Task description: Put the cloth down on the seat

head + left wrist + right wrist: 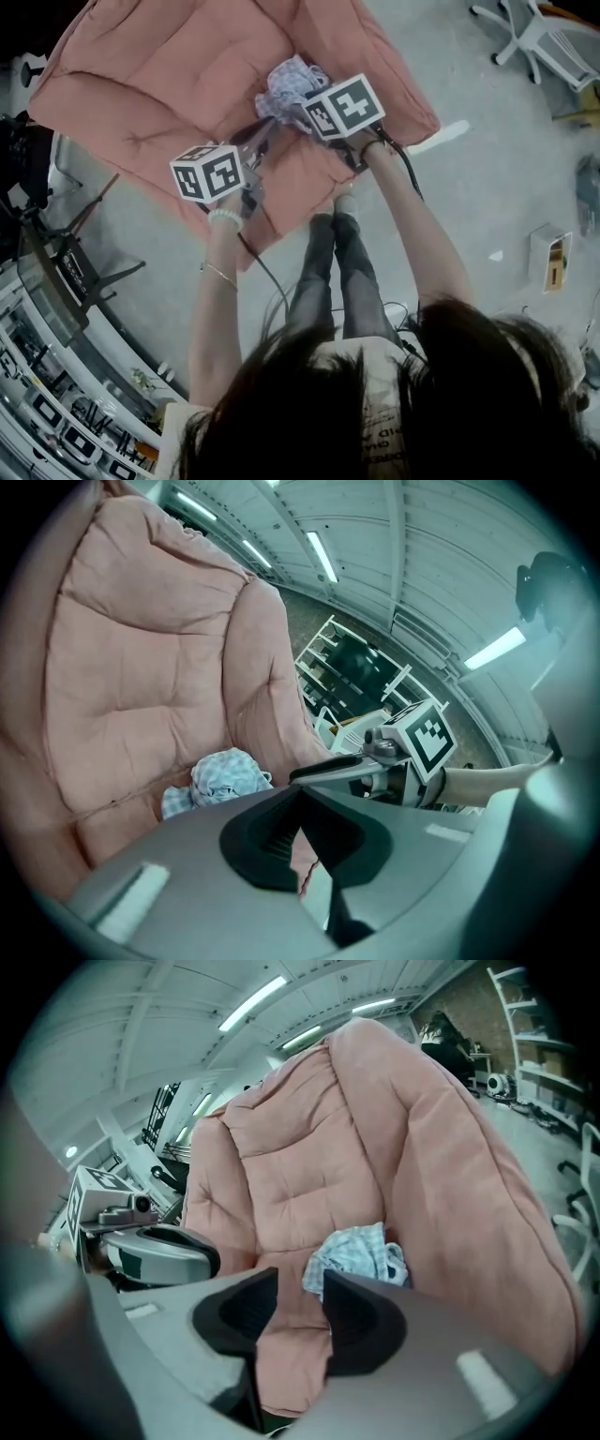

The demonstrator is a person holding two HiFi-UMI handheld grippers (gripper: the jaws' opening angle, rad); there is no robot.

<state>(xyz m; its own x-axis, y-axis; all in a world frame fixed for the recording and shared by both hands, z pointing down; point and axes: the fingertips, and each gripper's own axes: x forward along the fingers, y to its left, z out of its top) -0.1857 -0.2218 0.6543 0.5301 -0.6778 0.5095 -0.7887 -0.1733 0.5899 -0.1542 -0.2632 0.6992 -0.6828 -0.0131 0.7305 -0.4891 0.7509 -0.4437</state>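
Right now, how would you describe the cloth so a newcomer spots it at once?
A big pink padded seat fills the scene. Where its back meets its base lies a crumpled cloth: pale blue-and-white checks against plain pink cushions.

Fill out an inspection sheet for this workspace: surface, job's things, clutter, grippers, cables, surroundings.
Surface: pink cushioned seat, quilted, nothing wrong seen.
Job's things: pale checked cloth, crumpled, lying on the seat.
Clutter: nothing seen on the seat besides the cloth.
Grippers: left gripper has its jaws together with nothing in them; right gripper has its jaws apart, with the cloth beyond them and not gripped.
Cables: left cable and right cable trail back from the grippers towards the person.
Surroundings: grey floor, office chair, small box, shelving.
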